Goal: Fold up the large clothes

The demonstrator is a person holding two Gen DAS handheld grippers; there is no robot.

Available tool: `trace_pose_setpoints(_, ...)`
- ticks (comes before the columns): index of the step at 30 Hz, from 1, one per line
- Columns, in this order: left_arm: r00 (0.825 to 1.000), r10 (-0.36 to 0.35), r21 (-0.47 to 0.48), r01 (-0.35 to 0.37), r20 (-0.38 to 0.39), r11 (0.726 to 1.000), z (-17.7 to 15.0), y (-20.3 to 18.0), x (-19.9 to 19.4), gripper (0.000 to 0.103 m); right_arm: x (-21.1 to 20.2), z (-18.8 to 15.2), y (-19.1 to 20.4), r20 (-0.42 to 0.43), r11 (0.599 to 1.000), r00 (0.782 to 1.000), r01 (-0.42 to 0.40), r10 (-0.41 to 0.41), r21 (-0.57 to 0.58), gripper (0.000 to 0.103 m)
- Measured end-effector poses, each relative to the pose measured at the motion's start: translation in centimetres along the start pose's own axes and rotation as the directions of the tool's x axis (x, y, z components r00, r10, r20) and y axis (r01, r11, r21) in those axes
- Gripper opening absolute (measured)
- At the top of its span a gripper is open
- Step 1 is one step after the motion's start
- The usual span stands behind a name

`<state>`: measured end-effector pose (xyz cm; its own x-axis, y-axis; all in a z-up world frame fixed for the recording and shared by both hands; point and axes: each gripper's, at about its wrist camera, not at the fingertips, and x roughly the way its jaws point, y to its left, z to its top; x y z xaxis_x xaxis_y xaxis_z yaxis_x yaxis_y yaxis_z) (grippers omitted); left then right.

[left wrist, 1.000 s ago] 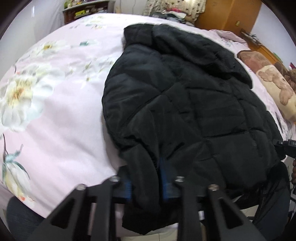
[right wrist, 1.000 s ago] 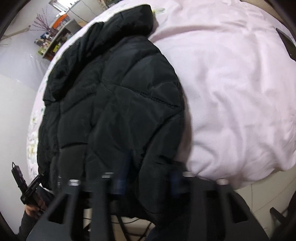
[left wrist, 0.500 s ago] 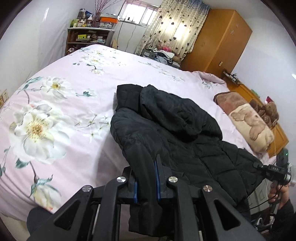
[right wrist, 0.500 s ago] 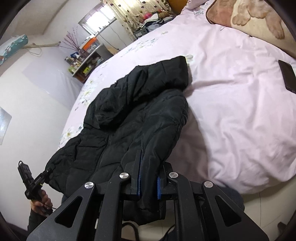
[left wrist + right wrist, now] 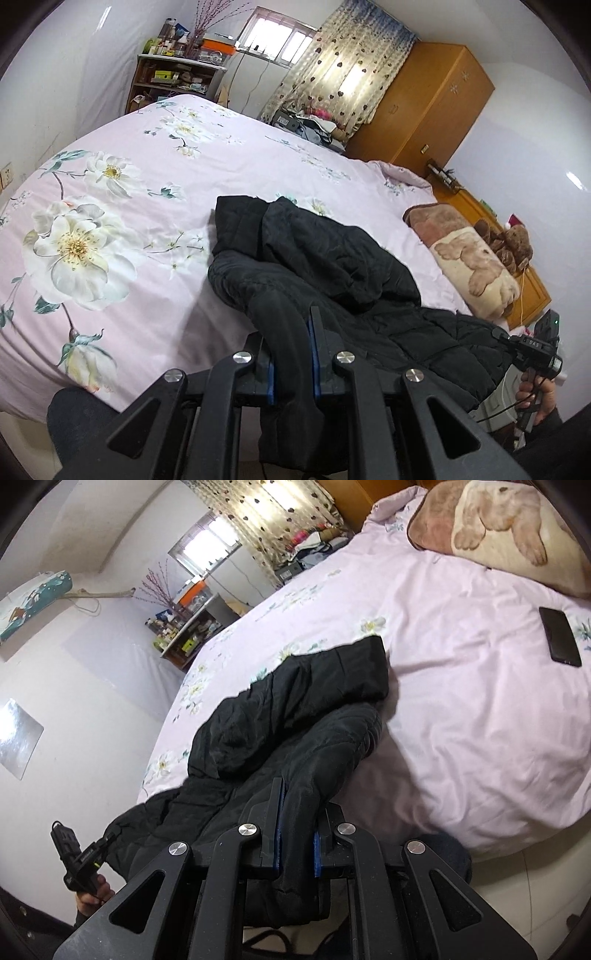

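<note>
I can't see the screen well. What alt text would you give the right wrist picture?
The right gripper pinches the hem of a black quilted puffer jacket sprawled over the edge of a pink floral bedspread. A black phone and a brown bear-print pillow lie farther up the bed.

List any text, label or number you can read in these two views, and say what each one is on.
"DAS": white letters on the small black device mounted on the right gripper, seen in the left wrist view; small, so only probably.
Boxes and bottles on the brown wooden shelf: too small to read.
Black puffer jacket, pink floral bedsheet, black phone: no readable text.
</note>
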<state>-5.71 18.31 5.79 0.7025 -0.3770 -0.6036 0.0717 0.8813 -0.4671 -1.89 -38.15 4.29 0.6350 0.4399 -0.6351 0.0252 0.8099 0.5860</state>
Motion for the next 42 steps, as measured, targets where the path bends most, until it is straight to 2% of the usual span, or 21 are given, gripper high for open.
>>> trace_pose_setpoints(6,0.998,-0.012,-0.050,0.014,0.054,0.999,3.4,0.3,1.6,0.014,1.6,3.4,0.4,0.069,0.999,0.997,-0.044,0.042,0.032,0.012)
trace_pose_setpoints(11,0.995,-0.023,-0.070,0.030,0.097,0.997,8.0,0.2,4.1,0.014,3.8,8.4,1.0,0.117,0.997,0.992,-0.059,0.053,0.054,0.012)
trace_pose_setpoints(17,0.995,-0.007,-0.105,0.017,0.097,0.994,13.6,0.8,10.0,0.014,8.2,14.1,1.5,0.102,0.997,0.994,-0.039,0.033,0.060,0.012)
trace_pose_setpoints(22,0.998,0.024,-0.141,-0.016,0.053,0.990,17.0,2.1,16.3,0.014,13.6,18.2,0.8,0.058,0.998,0.998,0.018,-0.021,0.062,0.012)
trace_pose_setpoints(28,0.994,0.090,-0.182,-0.101,-0.069,0.978,18.2,5.0,24.9,0.015,21.1,21.2,-2.1,-0.056,0.990,0.994,0.096,-0.091,0.103,0.013)
trace_pose_setpoints(32,0.982,0.127,-0.197,-0.153,-0.140,0.968,17.4,6.5,29.3,0.017,25.7,21.8,-3.7,-0.132,0.980,0.979,0.170,-0.156,0.102,0.014)
trace_pose_setpoints(37,0.977,0.135,-0.191,-0.167,-0.167,0.967,17.3,6.6,31.4,0.021,28.5,21.3,-5.7,-0.174,0.973,0.973,0.179,-0.152,0.147,0.018)
trace_pose_setpoints(40,0.974,0.111,-0.186,-0.148,-0.195,0.971,18.0,6.5,31.2,0.023,28.6,21.5,-6.0,-0.187,0.975,0.973,0.161,-0.131,0.156,0.021)
trace_pose_setpoints(42,0.982,0.056,-0.212,-0.094,-0.181,0.973,18.6,6.7,30.2,0.035,27.5,21.8,-5.6,-0.168,0.984,0.982,0.113,-0.089,0.141,0.028)
